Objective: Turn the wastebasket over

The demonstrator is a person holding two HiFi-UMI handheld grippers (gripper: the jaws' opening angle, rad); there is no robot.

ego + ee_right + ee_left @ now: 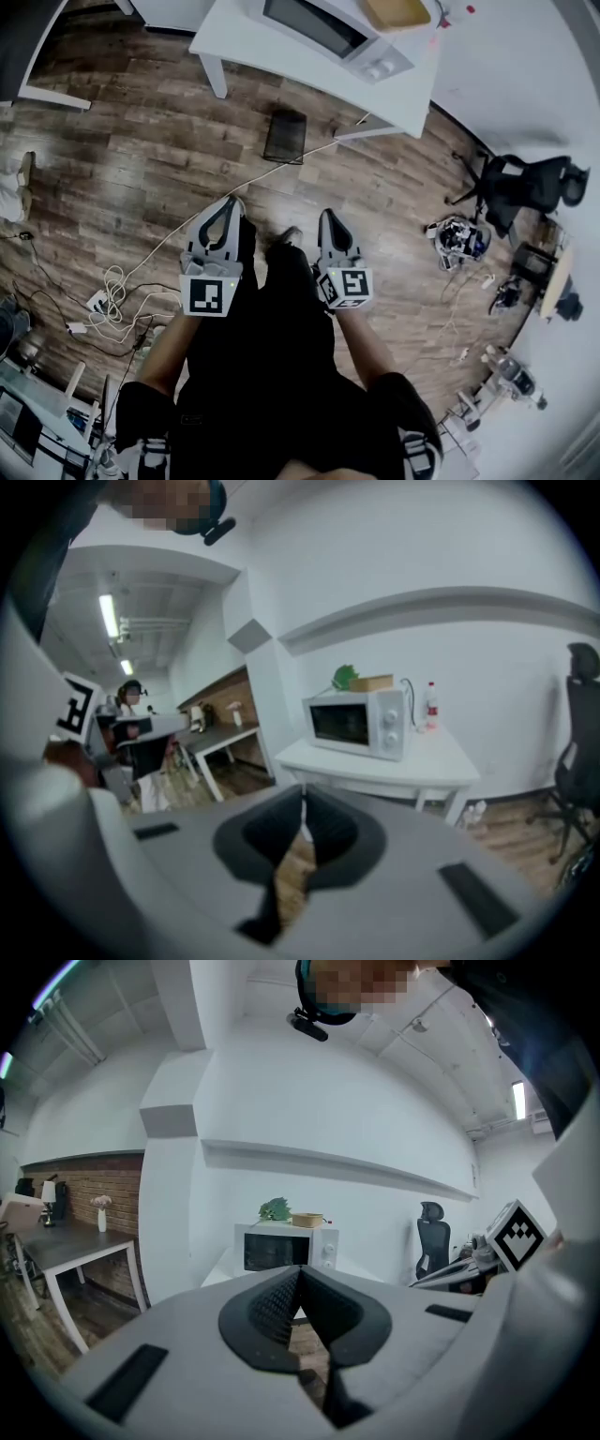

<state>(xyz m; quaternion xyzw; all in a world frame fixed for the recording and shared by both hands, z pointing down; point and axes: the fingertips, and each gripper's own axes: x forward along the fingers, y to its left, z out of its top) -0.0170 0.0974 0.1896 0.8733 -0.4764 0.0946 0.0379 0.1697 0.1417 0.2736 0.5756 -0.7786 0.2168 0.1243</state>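
Observation:
The wastebasket [285, 136] is a black mesh bin on the wood floor, just in front of the white table [281, 66]; whether it stands upright or upside down I cannot tell. My left gripper [230, 201] and right gripper [328, 217] are held side by side well short of it, both pointing toward it. The jaws of both are shut with nothing between them, as seen in the left gripper [298, 1274] view and the right gripper [302, 803] view. In both gripper views the bin is hidden behind the jaws.
A microwave [328, 28] and a shallow bowl [398, 11] sit on the white table. Cables and a power strip [108, 305] lie on the floor at left. A black office chair [525, 187] and small clutter [459, 239] stand at right. A person [131, 724] is far left.

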